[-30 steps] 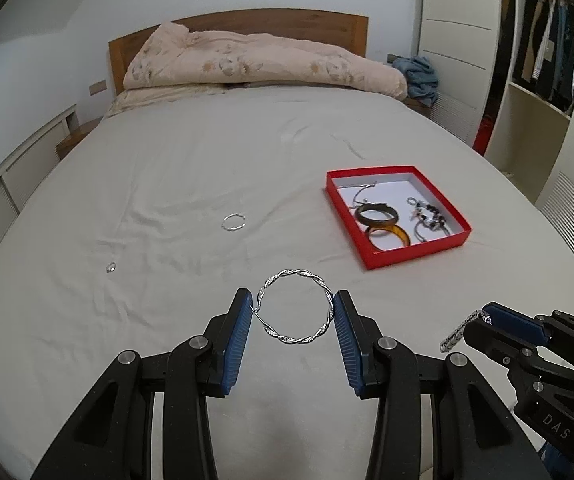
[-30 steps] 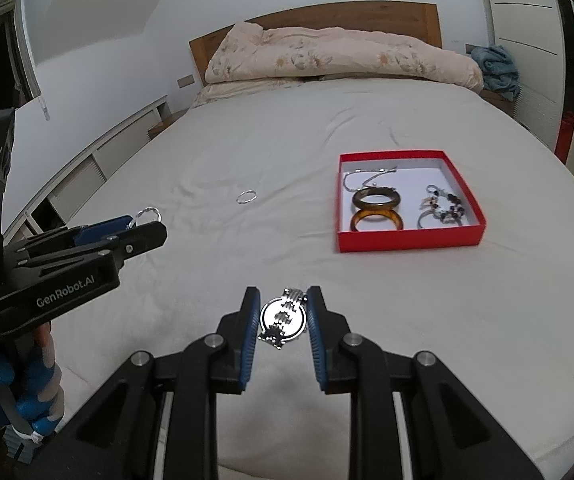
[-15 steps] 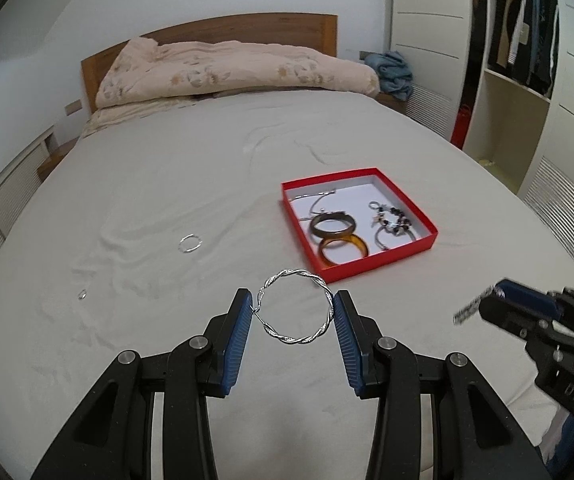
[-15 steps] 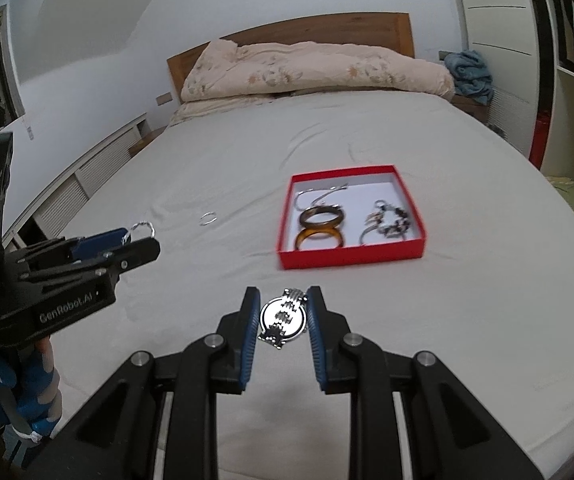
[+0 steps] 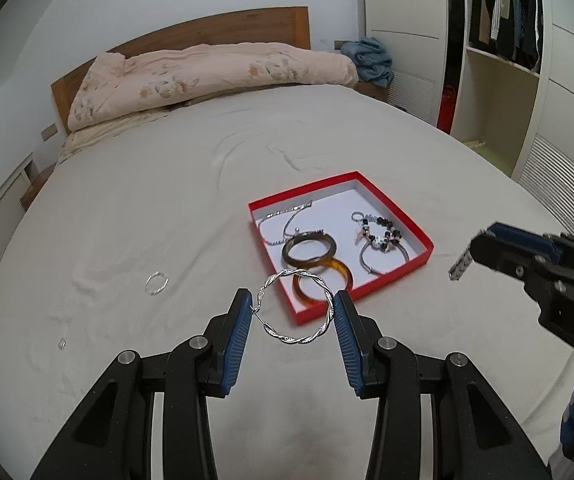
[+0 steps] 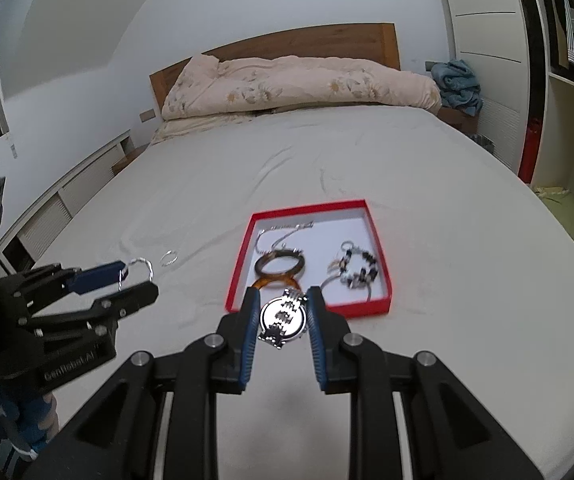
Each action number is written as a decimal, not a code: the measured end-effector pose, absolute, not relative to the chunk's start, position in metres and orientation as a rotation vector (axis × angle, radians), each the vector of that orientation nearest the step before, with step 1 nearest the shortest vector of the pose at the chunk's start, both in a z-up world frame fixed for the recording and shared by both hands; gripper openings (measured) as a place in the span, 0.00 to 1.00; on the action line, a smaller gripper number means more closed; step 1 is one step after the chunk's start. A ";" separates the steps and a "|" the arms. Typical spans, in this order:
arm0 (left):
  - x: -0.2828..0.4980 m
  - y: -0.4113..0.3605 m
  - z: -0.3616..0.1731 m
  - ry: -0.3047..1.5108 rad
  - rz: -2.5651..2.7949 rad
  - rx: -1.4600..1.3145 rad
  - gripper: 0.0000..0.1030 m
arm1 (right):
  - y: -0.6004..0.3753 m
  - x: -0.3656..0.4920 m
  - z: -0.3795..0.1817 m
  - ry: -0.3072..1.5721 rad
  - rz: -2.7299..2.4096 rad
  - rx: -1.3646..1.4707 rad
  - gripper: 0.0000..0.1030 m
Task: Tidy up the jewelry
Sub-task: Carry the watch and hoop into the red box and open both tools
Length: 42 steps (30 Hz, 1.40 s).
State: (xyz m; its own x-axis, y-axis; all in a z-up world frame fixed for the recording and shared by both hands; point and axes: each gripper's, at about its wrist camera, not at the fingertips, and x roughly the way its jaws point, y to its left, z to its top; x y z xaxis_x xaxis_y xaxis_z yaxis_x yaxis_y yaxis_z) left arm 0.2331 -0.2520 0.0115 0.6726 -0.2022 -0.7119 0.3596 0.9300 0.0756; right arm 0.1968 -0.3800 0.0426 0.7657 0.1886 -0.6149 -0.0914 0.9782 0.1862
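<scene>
My left gripper [image 5: 293,312] is shut on a twisted silver hoop bracelet [image 5: 327,304], held above the bed at the near corner of the red jewelry box [image 5: 419,258]. My right gripper [image 6: 283,312] is shut on a silver watch [image 6: 283,314], just before the box's near edge [image 6: 307,310]. The box holds a dark bangle [image 5: 309,250], an amber bangle [image 5: 343,274], a chain [image 5: 283,220] and a beaded bracelet [image 5: 379,236]. A small silver ring [image 5: 156,282] and a tiny ring [image 5: 62,344] lie on the sheet to the left.
The grey bed sheet [image 5: 147,200] spreads all around. A pink quilt [image 5: 207,72] lies by the wooden headboard. A white wardrobe [image 5: 499,92] stands at the right. The right gripper's body [image 5: 547,276] shows at the right of the left wrist view.
Both grippers have moved forward toward the red box with their pieces still held; the box now lies right in front of each.
</scene>
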 end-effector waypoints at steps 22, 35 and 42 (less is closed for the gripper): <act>0.342 -0.317 -0.071 0.880 -0.373 0.259 0.40 | -0.410 0.308 -0.043 0.790 0.109 0.184 0.22; 0.363 -0.323 -0.118 0.970 -0.346 0.262 0.41 | -0.426 0.315 -0.080 0.864 0.088 0.160 0.22; 0.365 -0.323 -0.124 0.988 -0.341 0.262 0.41 | -0.424 0.315 -0.080 0.882 0.086 0.138 0.23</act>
